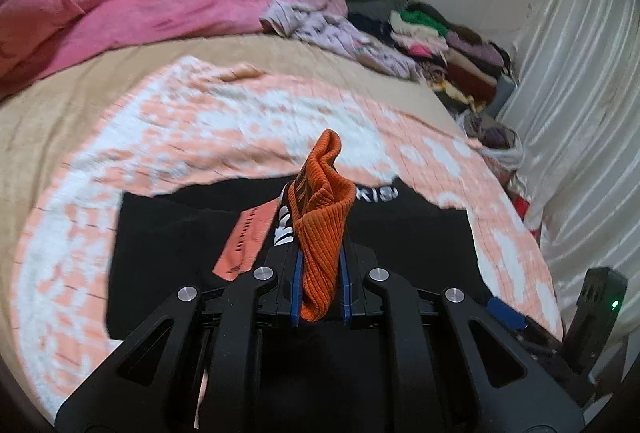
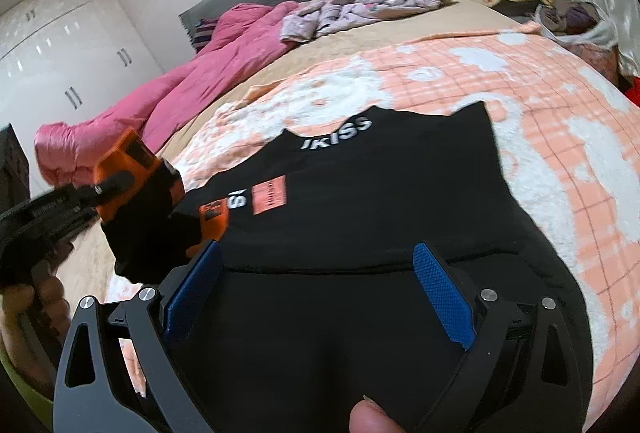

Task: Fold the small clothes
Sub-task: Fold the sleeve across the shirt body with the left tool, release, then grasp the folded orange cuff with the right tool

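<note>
Black garment [image 2: 360, 201] with white lettering and a salmon patch lies spread flat on a peach-and-white blanket [image 2: 552, 137] covering the bed [image 1: 320, 61]. Left hand-held gripper [image 1: 320, 265] is clamped on the garment's orange ribbed cuff [image 1: 322, 217], which stands bunched up between its blue pads, lifted above the black cloth. Right hand-held gripper [image 2: 320, 285] hovers over the near part of the garment with its blue pads [image 2: 444, 293] spread wide apart and nothing between them. Beyond the blanket, a pink quilt [image 1: 132, 5] is heaped along the far side of the bed, with a pile of mixed clothes [image 1: 432, 33] beside it, towards the white curtain [image 1: 580, 113]
</note>
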Available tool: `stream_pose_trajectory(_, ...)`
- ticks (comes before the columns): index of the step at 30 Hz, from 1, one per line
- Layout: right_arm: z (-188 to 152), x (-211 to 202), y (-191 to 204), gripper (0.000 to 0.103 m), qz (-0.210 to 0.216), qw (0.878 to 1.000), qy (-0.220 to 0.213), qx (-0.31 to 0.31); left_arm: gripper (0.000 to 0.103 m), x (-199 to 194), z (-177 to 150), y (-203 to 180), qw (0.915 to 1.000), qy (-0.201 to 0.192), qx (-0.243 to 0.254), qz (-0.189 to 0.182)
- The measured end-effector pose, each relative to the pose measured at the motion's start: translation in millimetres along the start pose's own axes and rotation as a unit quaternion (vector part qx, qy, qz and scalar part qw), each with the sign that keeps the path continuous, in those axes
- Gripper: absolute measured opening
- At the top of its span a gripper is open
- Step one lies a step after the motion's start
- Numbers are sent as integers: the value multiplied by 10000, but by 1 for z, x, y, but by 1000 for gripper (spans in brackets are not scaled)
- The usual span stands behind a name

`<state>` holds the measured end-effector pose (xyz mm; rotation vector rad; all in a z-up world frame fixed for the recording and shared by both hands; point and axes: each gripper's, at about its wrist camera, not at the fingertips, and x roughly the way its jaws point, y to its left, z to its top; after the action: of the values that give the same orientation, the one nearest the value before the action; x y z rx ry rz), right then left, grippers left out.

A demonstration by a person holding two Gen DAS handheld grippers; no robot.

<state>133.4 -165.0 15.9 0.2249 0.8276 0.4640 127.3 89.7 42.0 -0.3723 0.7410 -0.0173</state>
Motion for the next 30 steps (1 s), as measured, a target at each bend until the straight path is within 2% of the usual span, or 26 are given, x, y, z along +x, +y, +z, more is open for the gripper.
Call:
stream_pose_trajectory(6,3,-6,-24,95,-152,9997,-68,182,7,31,-11,-23,9991,373,161,-136)
stream_pose_trajectory(11,4,-7,-38,95,-270,9991,-94,323,15,44,-21,-32,9968,640,294,-373)
stream_pose_trajectory(18,3,8,-30,96,-237,9995,73,208,41,35,-20,-24,9964,609,282,-520)
stream_pose_trajectory(19,3,11,-28,95,-211,9996,99,188,41,32,-19,-23,9966,573,270,-526)
stream_pose_trajectory(23,-1,29,-7,95,-91,9994,324,-41,44,22,-13,-9,9987,376,323,-137)
stream_pose_trajectory(25,-4,39,6,95,-2,9987,459,-216,48,19,-12,0,9991,351,256,-1)
stream_pose_trajectory(30,-7,67,38,95,128,9958,685,-592,51,10,-12,24,9993,228,71,297)
